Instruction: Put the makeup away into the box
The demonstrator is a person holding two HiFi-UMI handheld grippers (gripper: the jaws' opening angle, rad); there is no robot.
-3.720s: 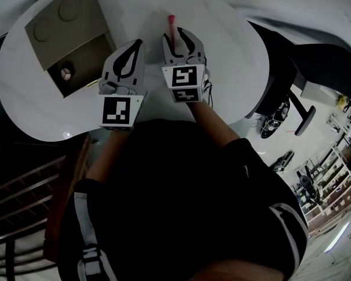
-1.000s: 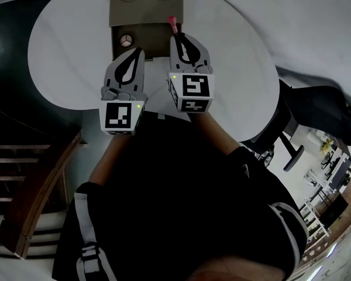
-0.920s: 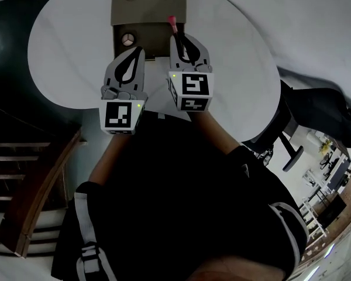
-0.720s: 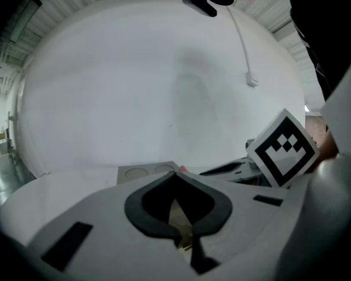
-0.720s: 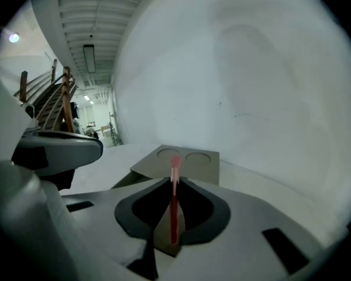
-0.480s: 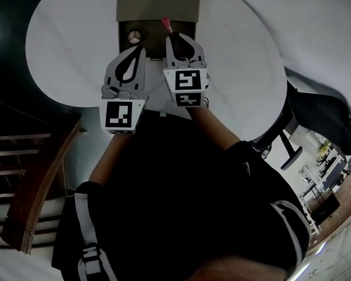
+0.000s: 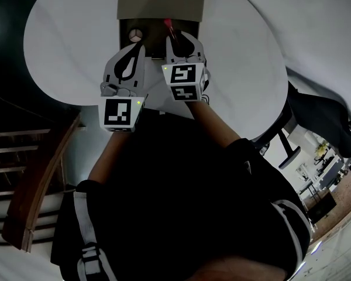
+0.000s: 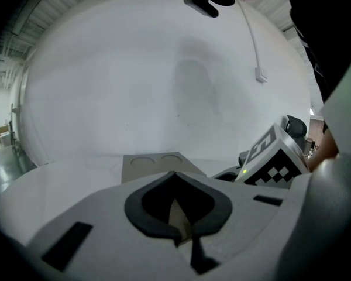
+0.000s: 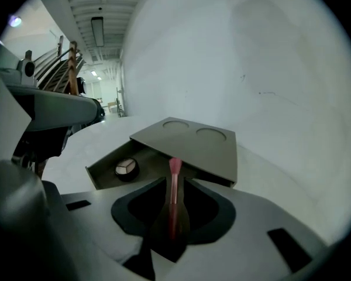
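Slim pink makeup brush (image 9: 174, 183), tip over open drawer (image 9: 100, 177) of olive box (image 9: 206, 151), round compact (image 9: 126, 168) inside

Head camera looks down; all views share box (image 9: 205, 151).

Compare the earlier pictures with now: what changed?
The right gripper carried the pink-tipped stick from the table to over the open drawer; its jaws have just been opening, stick still between them. The left gripper stayed shut and empty; the compact stayed in the drawer.

An office-like hall (perhaps a lab): round white table (image 7: 64, 45), swivel chair (image 7: 319, 113), wooden staircase (image 7: 41, 174), strip lights (image 9: 98, 23).
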